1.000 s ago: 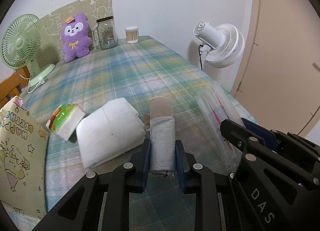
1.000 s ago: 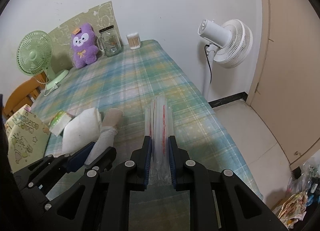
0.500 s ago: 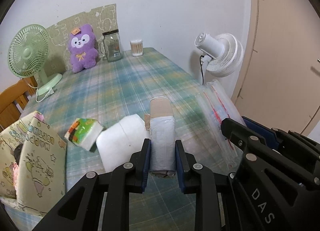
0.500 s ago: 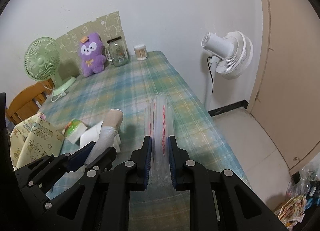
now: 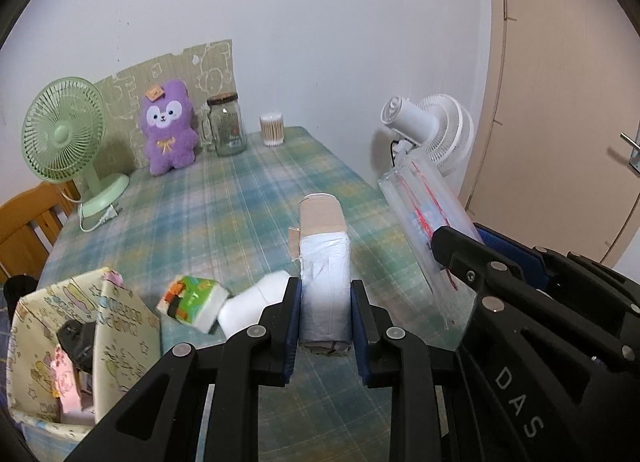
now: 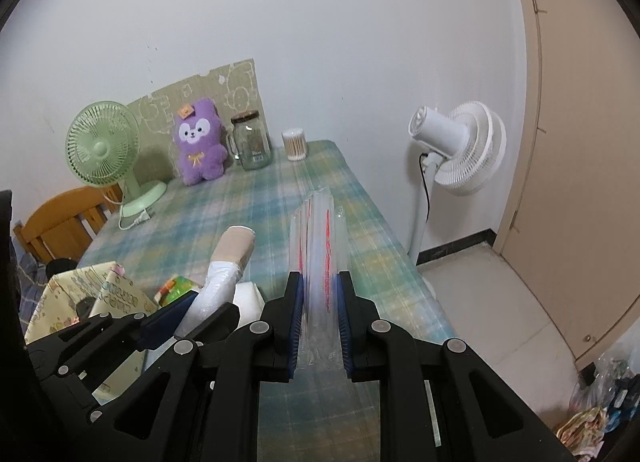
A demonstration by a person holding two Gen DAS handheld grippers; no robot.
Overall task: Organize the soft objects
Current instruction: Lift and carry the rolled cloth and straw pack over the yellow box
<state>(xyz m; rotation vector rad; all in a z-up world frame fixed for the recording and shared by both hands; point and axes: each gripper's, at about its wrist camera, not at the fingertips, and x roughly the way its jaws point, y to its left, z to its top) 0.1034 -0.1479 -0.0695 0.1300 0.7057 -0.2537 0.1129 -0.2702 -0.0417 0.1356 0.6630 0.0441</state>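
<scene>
So the thing the next move hinged on, as far as I could judge: the patterned storage bag (image 5: 80, 326) sat down and to the left of both claws, at the near left corner of the counter (image 5: 240, 202), and the left claw (image 5: 325, 314) was clearly the closer one to it. The right claw (image 6: 320, 314) was well apart from the bag, off on the far side of the left one.

The left claw was pinching a soft wrapped roll (image 5: 325, 274), white plastic on the near part with a tan end sticking out. Its long axis ran straight forward along the fingers, pointing up the counter toward the purple plush (image 5: 170, 126), so not toward the bag at all. The roll was off the counter, held above it. To drop it in, I'd guess the claw would've needed to swing left and tip the roll down toward the bag's open top.

The right claw was pressed onto a flat clear plastic sleeve with red lines (image 6: 318, 246), also lying lengthwise along the fingers and lifted off the counter.

On the counter between the left claw and the bag were a green tissue pack (image 5: 192, 302) and a white folded pad (image 5: 252, 306), touching or almost touching each other, just beside the bag.
</scene>
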